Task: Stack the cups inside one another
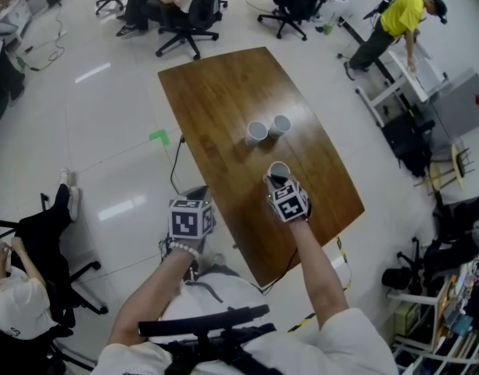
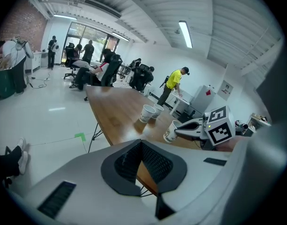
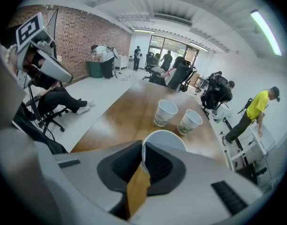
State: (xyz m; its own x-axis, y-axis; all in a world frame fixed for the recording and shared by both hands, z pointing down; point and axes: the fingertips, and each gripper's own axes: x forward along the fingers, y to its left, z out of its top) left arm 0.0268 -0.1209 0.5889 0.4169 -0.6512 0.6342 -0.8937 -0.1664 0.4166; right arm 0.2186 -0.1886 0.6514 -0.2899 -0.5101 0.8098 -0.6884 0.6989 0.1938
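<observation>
- The right gripper (image 3: 144,146) has its fingers (image 3: 122,165) closed on the wall of the held cup (image 3: 164,137). One finger is inside the rim and the other outside.
- From that gripper's own view only the cup's open mouth shows. Its lower body is hidden behind the grey gripper body.
- From the head view, the held cup (image 1: 279,168) stands near the middle of the desk (image 1: 223,92), half covered by the marker cube.
- The second cup (image 1: 257,132) and the third cup (image 1: 280,124) stand upright, close side by side. They are further up the desk and apart from the held one.
- There is some greenish print on the cups, too small to read.
- The left gripper (image 2: 142,142) has its fingers (image 2: 127,161) closed together at the tips with nothing between them.
- It hangs off the desk's near left edge, over the floor (image 1: 106,116). In the head view its cube hides the fingers.
- The desk is dark brown wood with rounded corners and a glossy top.
- The floor is pale and shiny, with a green tape mark (image 1: 159,137) beside the desk and a cable (image 1: 176,162) trailing under it.
- Around the room are black office chairs (image 1: 188,22), a brick wall (image 3: 82,36) and strip lights (image 2: 185,34).
- A person in a yellow shirt (image 1: 395,22) leans over a white bench.
</observation>
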